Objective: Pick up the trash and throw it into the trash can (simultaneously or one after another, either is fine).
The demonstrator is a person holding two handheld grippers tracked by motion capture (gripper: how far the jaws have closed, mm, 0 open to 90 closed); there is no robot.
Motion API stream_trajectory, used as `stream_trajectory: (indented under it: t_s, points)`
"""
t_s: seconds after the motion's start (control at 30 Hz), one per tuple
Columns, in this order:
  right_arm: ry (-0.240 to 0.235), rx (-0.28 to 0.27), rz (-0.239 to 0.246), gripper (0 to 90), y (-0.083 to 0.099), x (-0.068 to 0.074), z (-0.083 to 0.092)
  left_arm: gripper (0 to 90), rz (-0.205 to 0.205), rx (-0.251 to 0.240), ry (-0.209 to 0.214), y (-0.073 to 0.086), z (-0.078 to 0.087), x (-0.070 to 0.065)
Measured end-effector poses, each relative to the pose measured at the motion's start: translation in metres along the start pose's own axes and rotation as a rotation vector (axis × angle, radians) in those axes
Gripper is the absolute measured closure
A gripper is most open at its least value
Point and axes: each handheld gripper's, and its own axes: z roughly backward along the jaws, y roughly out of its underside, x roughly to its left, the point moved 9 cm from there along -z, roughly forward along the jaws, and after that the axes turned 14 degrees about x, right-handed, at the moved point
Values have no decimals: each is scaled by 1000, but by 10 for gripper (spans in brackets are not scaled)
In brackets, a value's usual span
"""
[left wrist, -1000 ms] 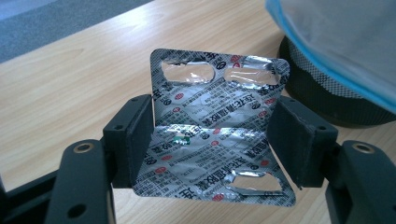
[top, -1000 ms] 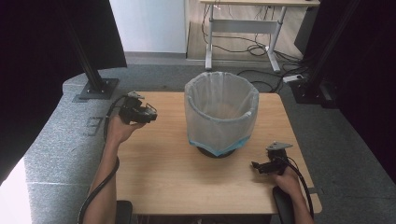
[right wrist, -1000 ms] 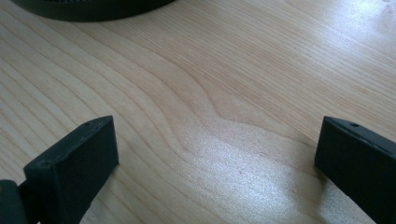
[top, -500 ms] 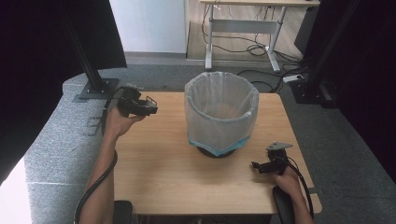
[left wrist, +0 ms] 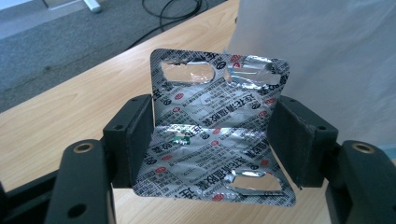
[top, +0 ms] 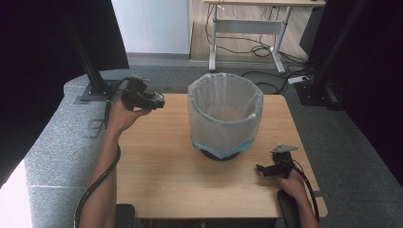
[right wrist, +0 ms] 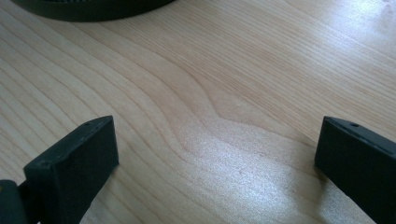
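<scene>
Beside the lined bin (top: 224,116), left gripper (top: 157,100) lifted higher than a second ago, clamped on empty blister pack (left wrist: 217,133), ready for dropping; right gripper (top: 260,169) idle, agape

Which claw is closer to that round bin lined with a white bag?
Left, though not by much. The left claw, holding a silver foil blister pack, is just left of the bin; the right claw rests near its base.

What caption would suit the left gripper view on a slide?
Left gripper clamps a bent, emptied foil blister pack above the wooden table, beside the lined bin.
</scene>
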Motion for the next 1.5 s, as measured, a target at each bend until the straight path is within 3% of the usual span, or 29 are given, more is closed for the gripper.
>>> stream_trajectory:
  t_s: [0.63, 1.5]
  points:
    - [0, 0, 0, 0, 0, 0, 0, 330, -34, -9, -2, -27, 21, -15]
    - [0, 0, 0, 0, 0, 0, 0, 330, -102, -40, 42, -75, 28, -55]
